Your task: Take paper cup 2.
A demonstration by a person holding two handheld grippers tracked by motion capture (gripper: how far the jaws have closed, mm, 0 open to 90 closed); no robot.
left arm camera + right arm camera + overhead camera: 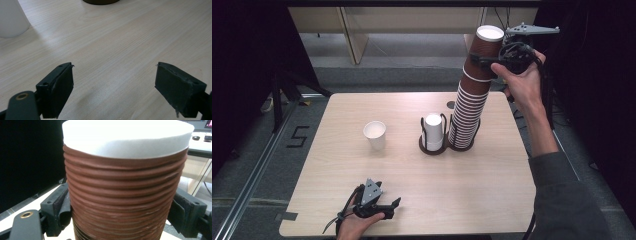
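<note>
— Cups: where is the brown stack?
— The brown paper cup stack (pixel 472 95) leans up from its holder (pixel 461 146) on the surface (pixel 422 200); the right gripper (pixel 492 62) clamps its jaws around the top cup (pixel 125 190).
— And the left gripper (pixel 379 206)?
— Resting near the front edge, jaws apart, holding nothing; a white cup (pixel 375 135) stands beyond.

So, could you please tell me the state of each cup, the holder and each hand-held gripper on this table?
Top brown cup: upside down, partly lifted off the stack, gripped.
Brown cup stack: upside down, tall, leaning, seated in the holder.
Cup holder: upright; both rings occupied.
White cup stack: upside down, short, in the holder.
Single white cup: upright, standing alone.
Right hand-held gripper: shut on the top brown cup.
Left hand-held gripper: open, holding nothing, low over the table.
</note>
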